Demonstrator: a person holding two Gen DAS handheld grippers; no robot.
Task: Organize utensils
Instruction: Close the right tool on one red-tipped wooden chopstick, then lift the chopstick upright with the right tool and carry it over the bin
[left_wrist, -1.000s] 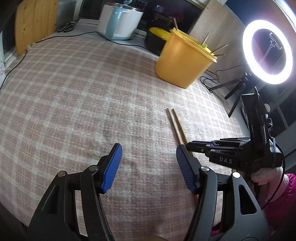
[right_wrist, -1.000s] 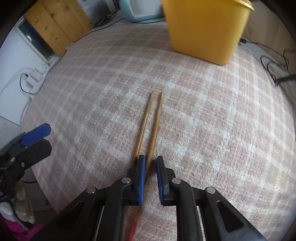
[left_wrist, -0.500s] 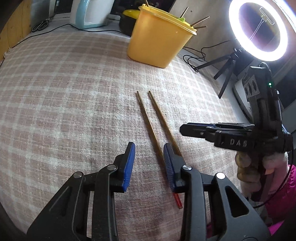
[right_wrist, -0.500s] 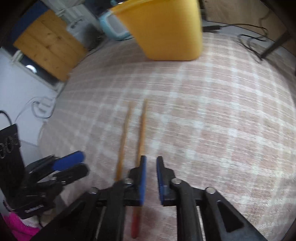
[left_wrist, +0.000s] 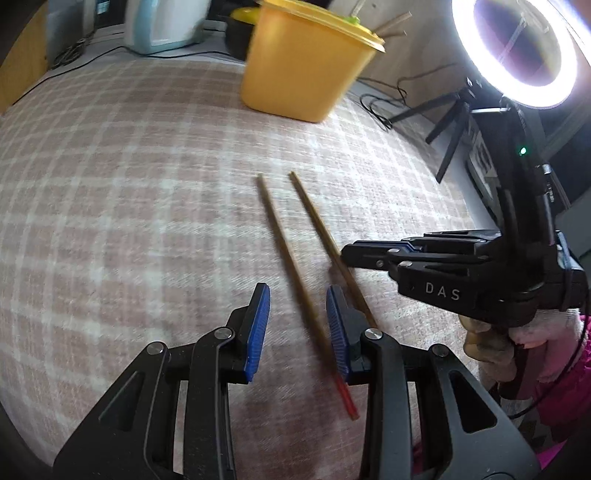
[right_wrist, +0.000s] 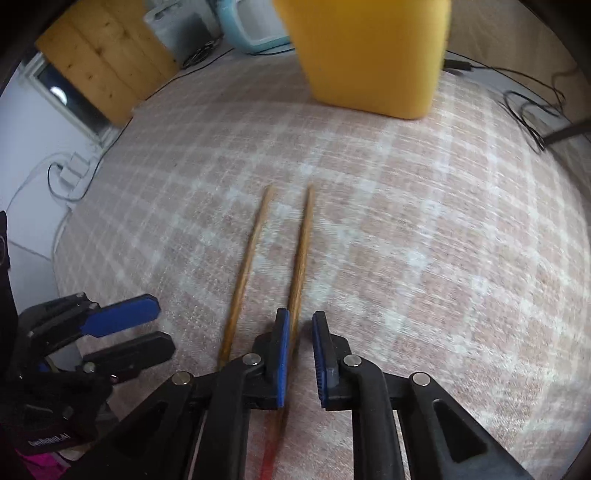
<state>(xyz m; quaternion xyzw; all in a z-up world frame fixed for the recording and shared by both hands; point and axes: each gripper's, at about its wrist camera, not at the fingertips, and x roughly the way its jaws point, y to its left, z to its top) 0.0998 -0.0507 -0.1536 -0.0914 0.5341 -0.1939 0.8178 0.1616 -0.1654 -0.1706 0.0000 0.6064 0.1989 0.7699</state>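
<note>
Two brown chopsticks with red ends lie side by side on the checked cloth (left_wrist: 129, 184). The left chopstick (left_wrist: 291, 266) runs between the blue pads of my left gripper (left_wrist: 297, 328), which stands open around it without pressing. My right gripper (right_wrist: 301, 356) is shut on the right chopstick (right_wrist: 301, 258) close to its red end. From the left wrist view, the right gripper (left_wrist: 349, 254) comes in from the right onto that right chopstick (left_wrist: 317, 221). The left chopstick (right_wrist: 245, 266) lies beside the left gripper (right_wrist: 164, 326). A yellow bin (left_wrist: 303, 74) (right_wrist: 373, 55) holding more sticks stands beyond.
A lit ring light (left_wrist: 517, 51) on a tripod and loose cables (left_wrist: 376, 107) stand at the right table edge. A blue-white appliance (left_wrist: 162, 26) and scissors (left_wrist: 70, 55) sit at the back. A wooden board (right_wrist: 99, 55) leans at far left. A hand (left_wrist: 484, 343) holds the right gripper.
My left gripper has narrowed and slid over to straddle the left chopstick. The two chopsticks now lie further apart. The right gripper stays at the right chopstick's near end.
</note>
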